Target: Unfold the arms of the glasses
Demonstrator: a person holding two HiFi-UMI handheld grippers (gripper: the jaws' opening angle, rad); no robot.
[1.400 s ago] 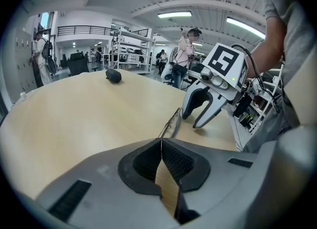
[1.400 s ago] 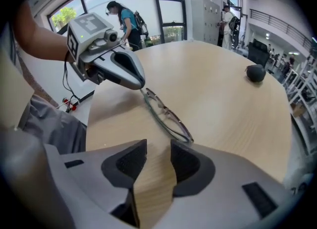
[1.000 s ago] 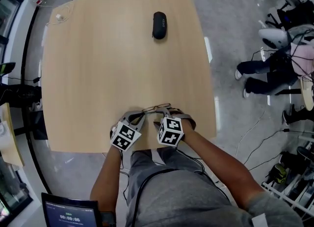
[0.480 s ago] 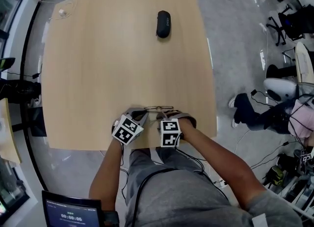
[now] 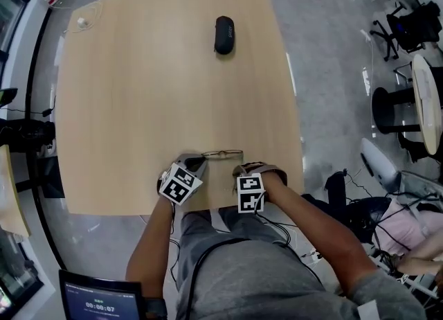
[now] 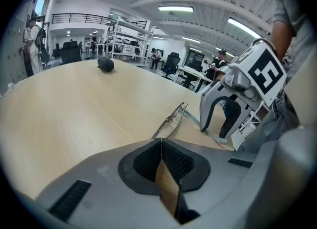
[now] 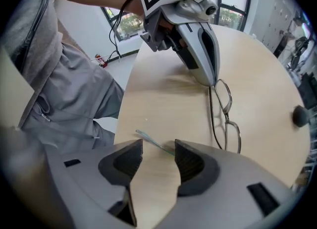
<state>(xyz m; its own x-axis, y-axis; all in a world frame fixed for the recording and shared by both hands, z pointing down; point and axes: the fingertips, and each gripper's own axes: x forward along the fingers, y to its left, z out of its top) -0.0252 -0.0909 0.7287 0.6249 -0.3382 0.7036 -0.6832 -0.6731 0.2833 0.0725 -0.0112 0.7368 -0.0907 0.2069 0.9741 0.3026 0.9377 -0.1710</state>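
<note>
Showing one wooden table (image 5: 159, 69) with one pair of glasses (image 5: 223, 153) near its front edge, one black case (image 5: 223, 34) well apart, and two grippers. The left gripper (image 5: 200, 158) pinches the frame's end, hiding it. The right gripper (image 5: 243, 169), its jaws spread after just opening, straddles one arm's greenish tip (image 7: 148, 140) without pressing it.

- Table (image 5: 138, 104): pale wood-grain top, smooth and matt.
- Glasses (image 5: 223, 154): thin dark metal wire frame, clear glossy lenses, and a translucent greenish plastic arm tip.
- Case (image 5: 224, 34): black, with a dull finish.
- Your left gripper (image 6: 161, 143) and right gripper (image 7: 158, 148): smooth grey moulded plastic shells with a soft sheen. The pads (image 7: 190, 166) are black and finely ribbed.
- Your cubes (image 5: 178, 185): matt black-and-white print.
- Your clothes (image 5: 235, 263): grey cloth, matt.
- Floor (image 5: 332, 48): grey and glossy.
</note>
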